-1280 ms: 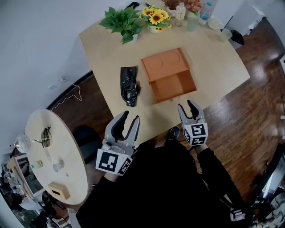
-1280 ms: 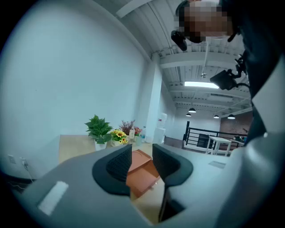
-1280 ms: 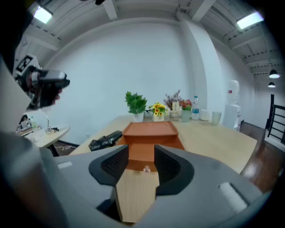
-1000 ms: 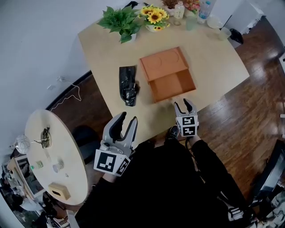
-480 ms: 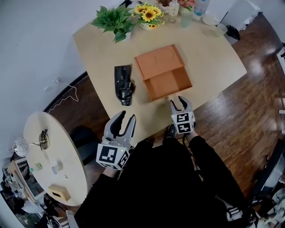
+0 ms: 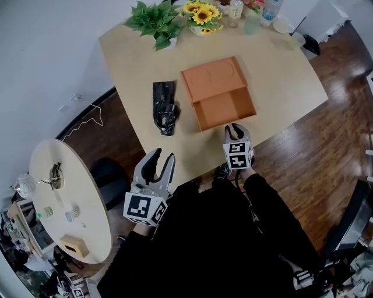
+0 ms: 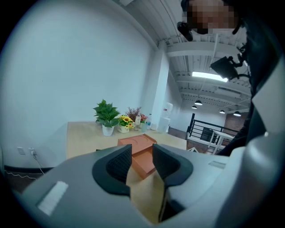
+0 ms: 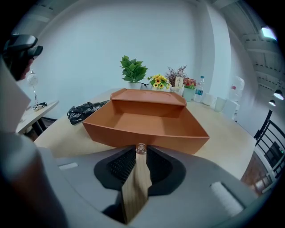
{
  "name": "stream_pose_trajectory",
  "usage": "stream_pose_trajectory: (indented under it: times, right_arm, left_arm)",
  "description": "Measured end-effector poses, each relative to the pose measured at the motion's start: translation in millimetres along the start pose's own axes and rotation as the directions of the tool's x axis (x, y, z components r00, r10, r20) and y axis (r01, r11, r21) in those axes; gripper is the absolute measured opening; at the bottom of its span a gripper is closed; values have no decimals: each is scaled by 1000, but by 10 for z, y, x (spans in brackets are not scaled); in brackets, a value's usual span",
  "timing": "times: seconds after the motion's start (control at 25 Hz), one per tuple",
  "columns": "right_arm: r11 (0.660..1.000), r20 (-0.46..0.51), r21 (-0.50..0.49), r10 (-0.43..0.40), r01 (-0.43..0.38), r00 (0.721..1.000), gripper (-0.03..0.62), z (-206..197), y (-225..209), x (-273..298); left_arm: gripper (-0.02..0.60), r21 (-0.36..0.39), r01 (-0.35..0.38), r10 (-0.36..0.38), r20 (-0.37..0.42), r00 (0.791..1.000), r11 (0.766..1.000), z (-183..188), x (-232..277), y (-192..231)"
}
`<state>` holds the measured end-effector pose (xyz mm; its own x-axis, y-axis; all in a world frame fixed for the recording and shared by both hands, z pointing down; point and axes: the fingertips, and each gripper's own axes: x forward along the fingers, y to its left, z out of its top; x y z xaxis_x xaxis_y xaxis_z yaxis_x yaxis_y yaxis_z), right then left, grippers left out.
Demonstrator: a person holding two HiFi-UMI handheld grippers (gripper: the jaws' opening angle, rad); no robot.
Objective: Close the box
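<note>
An orange box lies near the middle of a pale wooden table, its open tray drawn out toward the person and showing an empty orange floor, while its covered half, with curved lines pressed into the top, lies on the far side. At the box's near wall, the right tool is clenched, its two black pads drawn tight on a small pale knob that stands at the middle of that wall; the right gripper view looks over the knob straight into the empty tray. The left tool is released, its jaws standing apart with nothing between them, and is held well apart from the box, off its near-left corner and past the table's edge; in the left gripper view the box shows beyond the gap between the jaws. Just left of the box lies a crumpled black bag, apart from it. Beyond the box, along the table's far edge, stand a leafy green plant in a white pot and a bunch of sunflowers, with bottles and cups farther to the right. Far to the left of the box, across a stretch of dark wooden floor, a round side table carries a few small items too small to make out. The person, in dark clothing, stands at the table's near edge.
</note>
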<state>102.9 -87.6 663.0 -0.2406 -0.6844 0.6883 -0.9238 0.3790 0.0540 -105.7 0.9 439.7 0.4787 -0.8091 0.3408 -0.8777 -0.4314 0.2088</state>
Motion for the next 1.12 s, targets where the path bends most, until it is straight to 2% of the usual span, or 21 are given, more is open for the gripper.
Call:
stream_pose_trajectory:
  times: [0.32, 0.72, 1.12]
  right_arm:
    - [1000, 2, 0, -20, 20, 1000, 72, 16, -6, 0]
    - [998, 2, -66, -24, 24, 1000, 71, 322, -82, 181]
    - [996, 1, -85, -26, 26, 1000, 71, 647, -144, 517]
  left_arm:
    - [126, -17, -1, 1, -13, 1000, 1000, -68, -7, 1]
    - [126, -31, -28, 27, -16, 999, 999, -116, -92, 31]
    - [126, -64, -104, 103, -20, 995, 993, -202, -264, 174]
